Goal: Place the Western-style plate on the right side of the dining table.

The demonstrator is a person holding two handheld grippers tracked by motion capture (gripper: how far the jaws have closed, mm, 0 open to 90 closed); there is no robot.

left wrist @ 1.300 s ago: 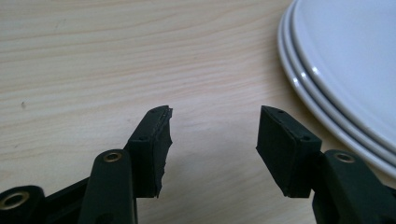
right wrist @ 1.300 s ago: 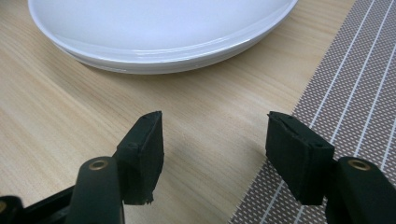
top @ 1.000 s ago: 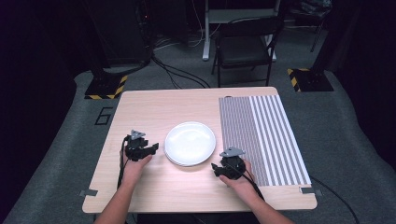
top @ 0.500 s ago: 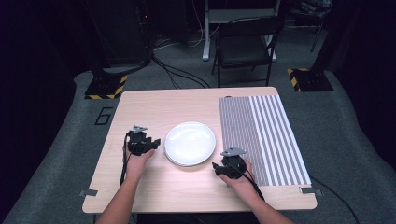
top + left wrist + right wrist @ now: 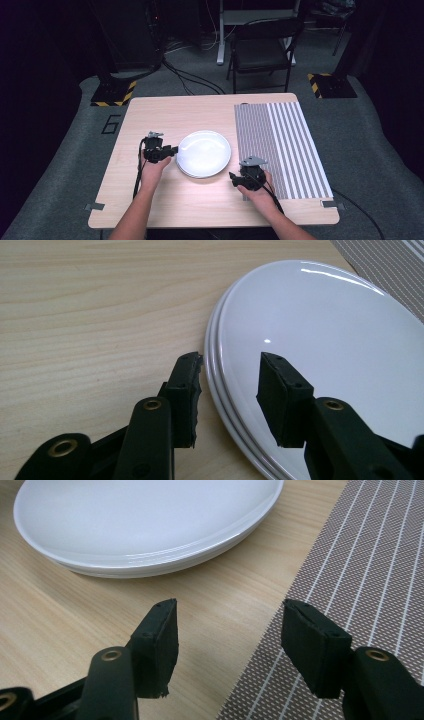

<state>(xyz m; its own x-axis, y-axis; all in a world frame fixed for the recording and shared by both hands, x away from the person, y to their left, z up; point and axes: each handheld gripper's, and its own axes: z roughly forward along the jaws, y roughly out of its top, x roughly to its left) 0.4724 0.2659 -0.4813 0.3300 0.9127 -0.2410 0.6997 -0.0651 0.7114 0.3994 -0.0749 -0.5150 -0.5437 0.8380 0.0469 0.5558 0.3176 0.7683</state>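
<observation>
- The right gripper (image 5: 234, 177) is nearest, jaws spread with nothing between them, above the table (image 5: 200, 200) at the striped mat's (image 5: 285, 145) edge.
- The left gripper (image 5: 172, 149) has its jaws apart astride the white plates' (image 5: 204, 153) left rim.
- A chair (image 5: 262, 50) stands beyond.

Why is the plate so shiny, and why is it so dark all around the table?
In the left gripper view, the plate shows a bright streak near its far rim and a small white dot: lamp glare on its glossy surface. In the high view, the light falls on the table, while the floor and chair behind sit in gloom. In the right gripper view, the plate's far edge looks soft.
</observation>
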